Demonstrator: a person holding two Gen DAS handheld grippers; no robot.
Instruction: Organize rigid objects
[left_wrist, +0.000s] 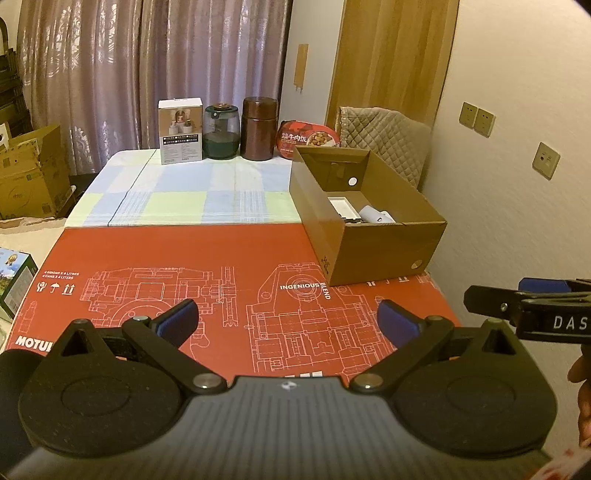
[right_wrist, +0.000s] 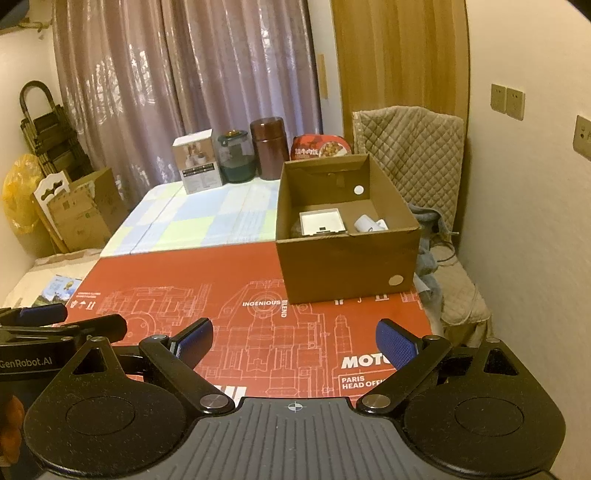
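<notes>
Left tongs (left_wrist: 288, 323) and right tongs (right_wrist: 294, 341) both wide, empty, above red board (right_wrist: 258, 280).

The room was dim and warm-toned, lit from indoors; daylight only glowed faintly through the closed curtains (left_wrist: 155, 74) behind the counter's far edge. Both my views looked soft and grainy, with a yellowish cast on the walls. Fisheye bending curved the door frame (right_wrist: 461, 110) and darkened the top corners. The nearest parts of my left gripper (left_wrist: 288, 325) and right gripper (right_wrist: 293, 345) were blurred. The cardboard box (left_wrist: 388, 251) cast a soft shadow inside itself; no harsh glare showed.
</notes>
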